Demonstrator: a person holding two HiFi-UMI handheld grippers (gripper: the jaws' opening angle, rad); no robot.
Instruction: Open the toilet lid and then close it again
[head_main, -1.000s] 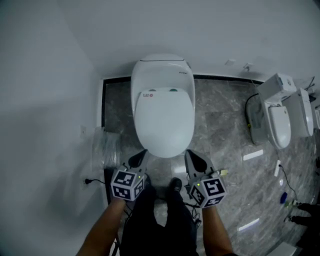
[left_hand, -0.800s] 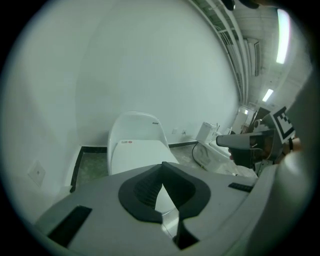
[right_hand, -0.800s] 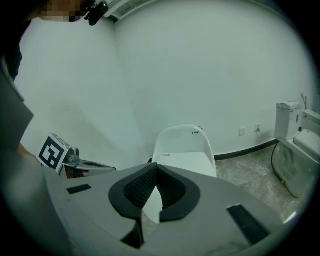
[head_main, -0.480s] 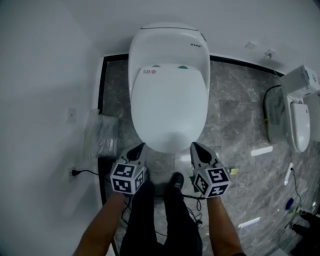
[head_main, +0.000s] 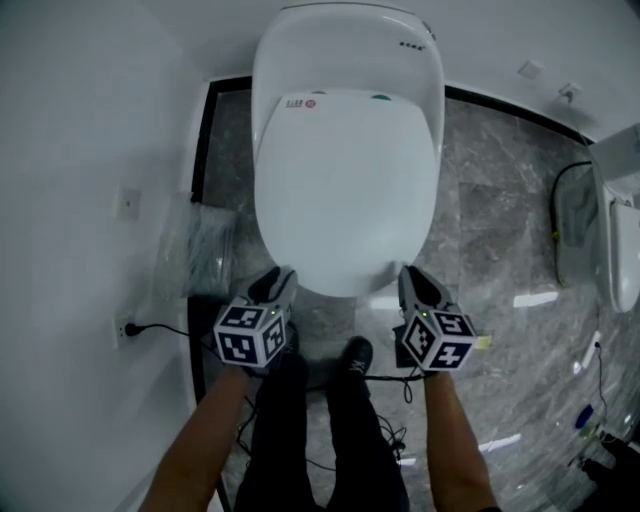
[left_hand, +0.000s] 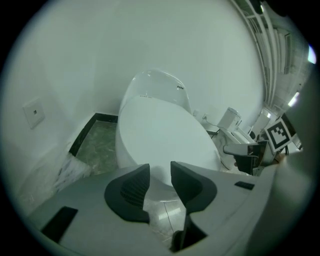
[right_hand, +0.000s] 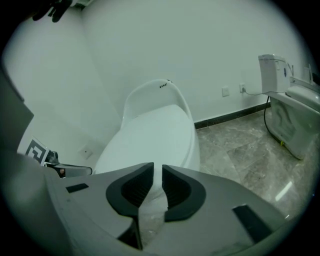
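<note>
Hovering at lid (head_main: 345, 190) front edge, both grippers low; lift not yet started. Lid is down flat on toilet (head_main: 345, 45), nose toward the person, sitting between the two grippers & just ahead of them. No contact seen.

L gripper (head_main: 275, 283): jaws have just been opening, modest gap now, nothing betw them. R gripper (head_main: 415, 285): also just been opening, only a thin slit, empty too.

Est. for the lift:
- R slit looks too tight for lid edge, so widen it first, or just hook the lower jaw under the lip.
- Come in at both front corners, symmetric, so lid doesn't twist.
- Shallow bite, top shell only.
- Glossy plastic prob slips, so carry from beneath, don't rely on squeeze.
- Swing up in an arc about the rear w/ wrists following, not straight up.
- Slow near the top so it doesn't bang the rear body. Same on way down.

Bag (head_main: 200, 255) & cable (head_main: 165, 330) on floor at L sit well apart from lid.
</note>
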